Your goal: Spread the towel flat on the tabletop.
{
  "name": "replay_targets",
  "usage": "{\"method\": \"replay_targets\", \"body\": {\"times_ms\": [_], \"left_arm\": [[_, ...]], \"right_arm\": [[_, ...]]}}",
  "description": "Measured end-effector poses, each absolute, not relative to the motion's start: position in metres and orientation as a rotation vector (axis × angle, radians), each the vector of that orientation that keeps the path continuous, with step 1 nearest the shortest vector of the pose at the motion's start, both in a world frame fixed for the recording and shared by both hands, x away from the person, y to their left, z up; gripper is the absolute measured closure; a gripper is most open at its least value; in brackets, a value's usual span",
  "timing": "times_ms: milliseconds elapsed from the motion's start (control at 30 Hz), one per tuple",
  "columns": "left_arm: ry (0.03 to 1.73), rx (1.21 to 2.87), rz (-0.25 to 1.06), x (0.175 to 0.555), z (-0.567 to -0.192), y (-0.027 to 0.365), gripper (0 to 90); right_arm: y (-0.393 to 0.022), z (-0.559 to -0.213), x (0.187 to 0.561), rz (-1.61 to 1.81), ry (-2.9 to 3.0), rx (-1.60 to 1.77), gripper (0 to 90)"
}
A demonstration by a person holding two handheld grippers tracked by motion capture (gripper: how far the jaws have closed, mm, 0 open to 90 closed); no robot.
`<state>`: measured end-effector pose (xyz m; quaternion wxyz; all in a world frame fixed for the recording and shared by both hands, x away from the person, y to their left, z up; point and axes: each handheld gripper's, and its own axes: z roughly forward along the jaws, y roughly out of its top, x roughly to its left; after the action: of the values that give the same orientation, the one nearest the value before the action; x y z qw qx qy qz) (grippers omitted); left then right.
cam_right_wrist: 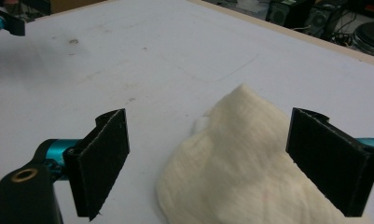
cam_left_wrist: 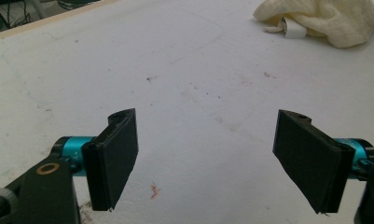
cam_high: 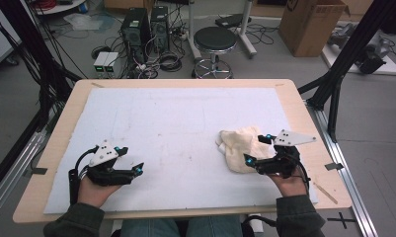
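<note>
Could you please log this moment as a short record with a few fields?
Surface: white mat on a wooden table
Item: crumpled cream cloth, right of centre, white tag showing
Right tool: open, jaws at the cloth's edge, not gripping
Left tool: open, over bare mat, apart from the cloth
Stage: cloth not yet grasped

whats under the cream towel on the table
The cream towel lies crumpled on the white table cover, which shows all round it. A small white tag pokes out at its edge. Anything beneath its folds is hidden. The open right gripper hovers over it.
</note>
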<state>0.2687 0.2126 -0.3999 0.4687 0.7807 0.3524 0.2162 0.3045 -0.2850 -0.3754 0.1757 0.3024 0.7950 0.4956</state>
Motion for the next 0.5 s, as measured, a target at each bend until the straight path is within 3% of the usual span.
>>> {"method": "replay_targets", "body": {"times_ms": [500], "left_arm": [[0.869,1.917,0.527,0.271,-0.402,0.214,22.6]], "right_arm": [[-0.29,-0.405,0.318,1.3,2.294,0.94,12.7]]}}
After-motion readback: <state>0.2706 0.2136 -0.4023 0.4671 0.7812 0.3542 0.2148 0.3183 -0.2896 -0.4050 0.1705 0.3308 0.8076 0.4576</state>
